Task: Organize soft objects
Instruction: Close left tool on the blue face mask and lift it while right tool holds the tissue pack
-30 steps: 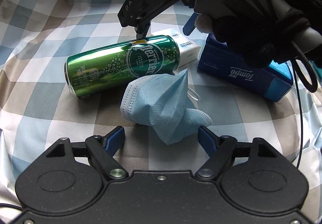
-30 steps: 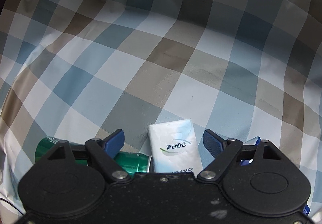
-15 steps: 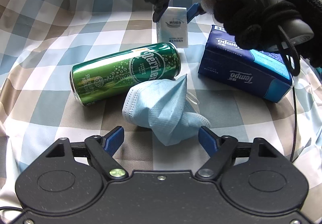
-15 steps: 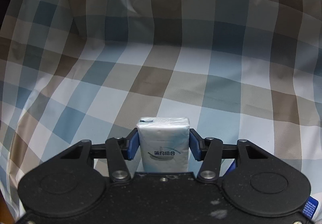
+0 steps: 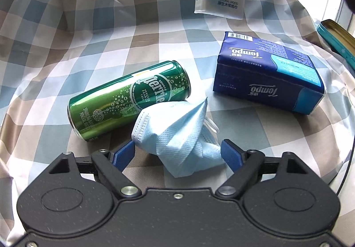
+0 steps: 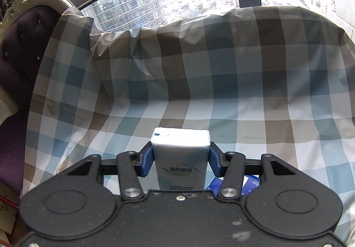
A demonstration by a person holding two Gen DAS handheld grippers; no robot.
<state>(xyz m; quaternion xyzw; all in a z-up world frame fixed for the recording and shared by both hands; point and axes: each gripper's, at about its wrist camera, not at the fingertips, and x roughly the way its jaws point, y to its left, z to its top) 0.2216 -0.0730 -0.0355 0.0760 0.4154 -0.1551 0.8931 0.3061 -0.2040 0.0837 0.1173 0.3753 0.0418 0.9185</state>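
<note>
Checked cloth in blue, brown and white covers the whole work surface and rises into a draped wall at 12 o'clock, with a window and city towers beyond it in the right wrist view. Next in size is the dark blue Tempo tissue box, lying at 3 o'clock of the scene's centre, well apart from the teal tin at the far right edge. A green Perrier can lies on its side at 9 o'clock of the box, touching the crumpled blue face mask at its 5 o'clock. Smallest is the white tissue pack: 1 second ago it lay flat on the cloth behind the can, and now it hangs clear of the surface at 1 o'clock in the left wrist view, pinched across its sides by the right gripper, whose jaws have narrowed onto it and hold firm. That lift means 1 soft item is on its way, probably toward the open cloth at 12 o'clock. The left gripper has barely moved; its jaws are opening, with the mask lying between the 2 blue pads, neither visibly pressing on it, so the mask looks like the next soft thing to be collected, while the can should stay put.
</note>
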